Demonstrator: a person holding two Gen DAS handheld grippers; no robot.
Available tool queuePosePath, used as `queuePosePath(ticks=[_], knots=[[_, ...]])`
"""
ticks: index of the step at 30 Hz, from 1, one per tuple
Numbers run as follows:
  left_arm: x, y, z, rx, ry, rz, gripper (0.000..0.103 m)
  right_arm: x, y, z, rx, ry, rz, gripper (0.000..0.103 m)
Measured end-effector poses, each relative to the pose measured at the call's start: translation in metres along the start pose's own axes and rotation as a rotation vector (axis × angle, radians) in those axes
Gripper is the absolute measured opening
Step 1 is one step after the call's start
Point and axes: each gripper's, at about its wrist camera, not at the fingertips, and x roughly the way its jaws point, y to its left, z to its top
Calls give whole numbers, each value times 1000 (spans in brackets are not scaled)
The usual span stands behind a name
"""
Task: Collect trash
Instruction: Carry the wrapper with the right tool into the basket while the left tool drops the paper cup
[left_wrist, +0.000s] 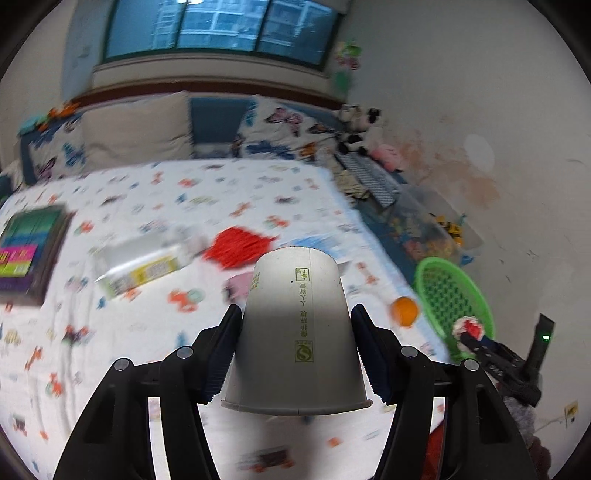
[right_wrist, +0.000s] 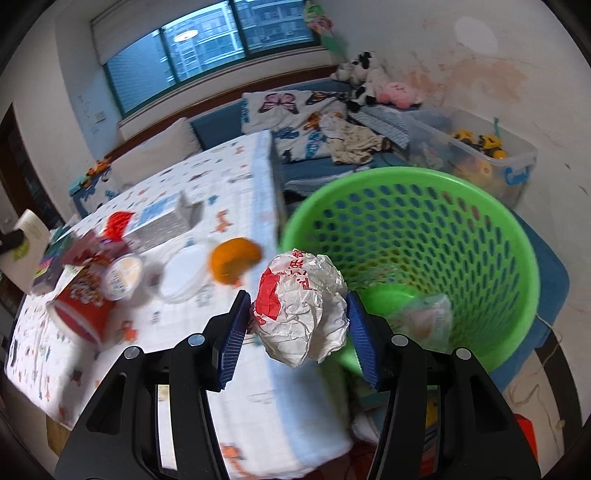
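**A:** Two grippers, both loaded? Left gripper (left_wrist: 295, 332) squeezes an upside-down paper cup (left_wrist: 295, 332) above the bed sheet (left_wrist: 147, 332).

**B:** Yep, right gripper (right_wrist: 295, 325) clamps a crumpled wrapper (right_wrist: 301, 306) at the near-left rim of the green basket (right_wrist: 480, 229); orange peel (right_wrist: 232, 262) sits left.

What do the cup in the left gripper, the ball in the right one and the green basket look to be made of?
Cup: likely matte coated paper, with a rolled rim, side seam and printed marks.
Ball: crumpled thin paper wrapper, sharply creased, with red print.
Green basket: moulded plastic, slightly glossy, with perforated walls.
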Motion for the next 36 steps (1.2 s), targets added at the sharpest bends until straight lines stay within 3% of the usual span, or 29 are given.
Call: queuePosePath(ticks=[9,17,24,36], knots=[[38,-107,33,148,-3,-133,59,7,-63,5,54,17,-105,54],[90,-184,43,251,35,-186,59,19,-98,6,86,44,-132,55],[126,-224,43,293,82,-214,59,23,-111,5,105,42,-141,63],[172,-267,27,341,158,-240,60,4,-117,-4,125,12,-126,65]])
